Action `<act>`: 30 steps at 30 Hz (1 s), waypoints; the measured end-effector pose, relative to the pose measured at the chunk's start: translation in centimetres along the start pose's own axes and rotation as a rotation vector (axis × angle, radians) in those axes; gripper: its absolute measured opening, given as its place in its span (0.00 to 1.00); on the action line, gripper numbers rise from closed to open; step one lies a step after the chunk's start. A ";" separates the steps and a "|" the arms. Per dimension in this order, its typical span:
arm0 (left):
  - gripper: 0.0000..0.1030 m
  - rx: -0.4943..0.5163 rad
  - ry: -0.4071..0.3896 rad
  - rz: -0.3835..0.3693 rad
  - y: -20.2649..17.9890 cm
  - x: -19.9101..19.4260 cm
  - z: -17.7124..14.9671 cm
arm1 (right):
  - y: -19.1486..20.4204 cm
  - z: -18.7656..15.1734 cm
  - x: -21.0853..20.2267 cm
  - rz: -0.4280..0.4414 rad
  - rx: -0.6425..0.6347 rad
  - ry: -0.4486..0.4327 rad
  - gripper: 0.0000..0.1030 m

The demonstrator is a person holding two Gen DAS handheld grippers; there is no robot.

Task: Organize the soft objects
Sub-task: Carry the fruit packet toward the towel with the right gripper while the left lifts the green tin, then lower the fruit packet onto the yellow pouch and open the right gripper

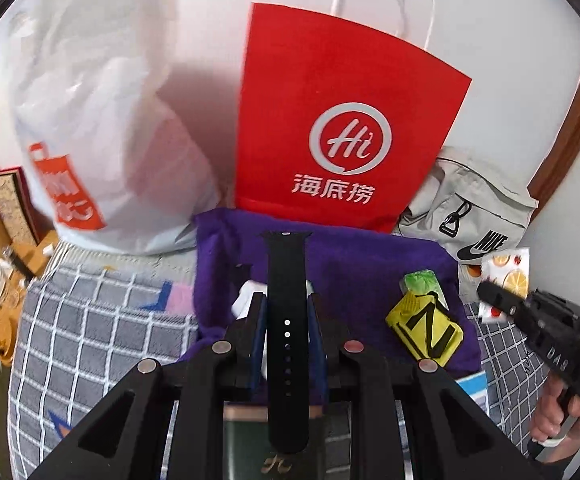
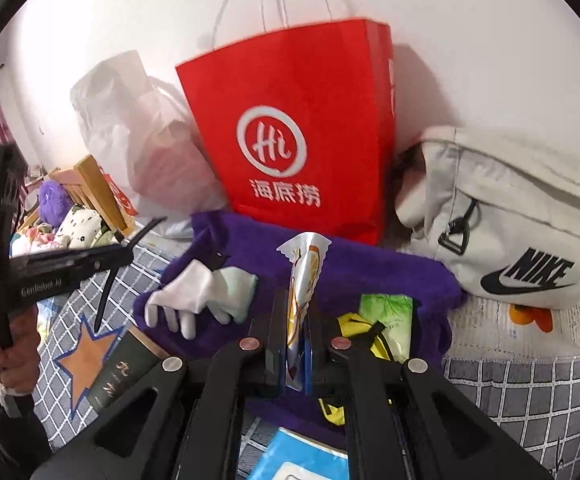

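My left gripper (image 1: 286,300) is shut on a black watch strap (image 1: 285,280) that sticks out over the purple towel (image 1: 354,256). The right gripper (image 2: 294,300) is shut on a thin packet printed with orange slices (image 2: 304,280), held edge-on above the same towel (image 2: 370,272). On the towel lie white gloves (image 2: 193,296), a green packet (image 2: 386,312) and a yellow-black pouch (image 1: 426,328). From the left wrist view the right gripper (image 1: 490,296) shows at the right edge with its packet (image 1: 506,276). A red paper bag (image 1: 338,120) stands behind the towel.
A white plastic bag (image 1: 101,120) leans at the back left. A beige Nike bag (image 2: 510,216) lies at the right. The checked bedcover (image 1: 89,340) carries a dark green box (image 2: 121,372) and a blue packet (image 2: 298,456). A hand (image 2: 5,360) holds the left tool.
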State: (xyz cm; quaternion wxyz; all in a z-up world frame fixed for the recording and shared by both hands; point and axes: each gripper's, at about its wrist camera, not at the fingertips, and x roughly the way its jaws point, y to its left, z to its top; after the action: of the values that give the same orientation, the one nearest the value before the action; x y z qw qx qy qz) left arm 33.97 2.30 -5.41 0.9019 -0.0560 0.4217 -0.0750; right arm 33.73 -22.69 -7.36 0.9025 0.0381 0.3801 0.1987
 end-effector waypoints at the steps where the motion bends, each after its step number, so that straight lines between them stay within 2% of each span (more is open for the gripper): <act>1: 0.19 0.005 0.002 -0.003 -0.2 0.4 0.3 | -0.3 -0.1 0.4 -0.001 0.004 0.017 0.06; 9: 0.19 0.001 0.010 -0.042 -0.6 3.2 1.0 | -1.6 -0.5 2.3 -0.004 0.003 0.080 0.06; 13: 0.19 0.007 0.029 -0.035 -0.6 4.2 0.9 | -1.3 -0.7 3.8 0.038 -0.002 0.128 0.07; 18: 0.19 0.006 0.058 -0.034 -0.3 5.4 0.7 | -0.6 -1.6 6.2 0.045 -0.032 0.199 0.07; 23: 0.19 -0.016 0.096 -0.069 0.3 6.5 0.5 | -0.7 -2.3 7.6 0.029 -0.032 0.255 0.10; 26: 0.19 -0.012 0.100 -0.052 0.2 6.9 0.4 | -0.7 -2.8 8.3 0.023 -0.036 0.285 0.10; 30: 0.19 -0.031 0.098 -0.083 0.3 7.4 0.3 | -0.8 -3.0 9.0 0.010 -0.033 0.308 0.12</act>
State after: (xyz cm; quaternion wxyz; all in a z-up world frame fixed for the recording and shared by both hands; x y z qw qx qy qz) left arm 38.91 1.22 -10.82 0.8753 -0.0836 0.4637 -0.1087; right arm 37.60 -20.20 -15.70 0.8332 -0.0057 0.5104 0.2127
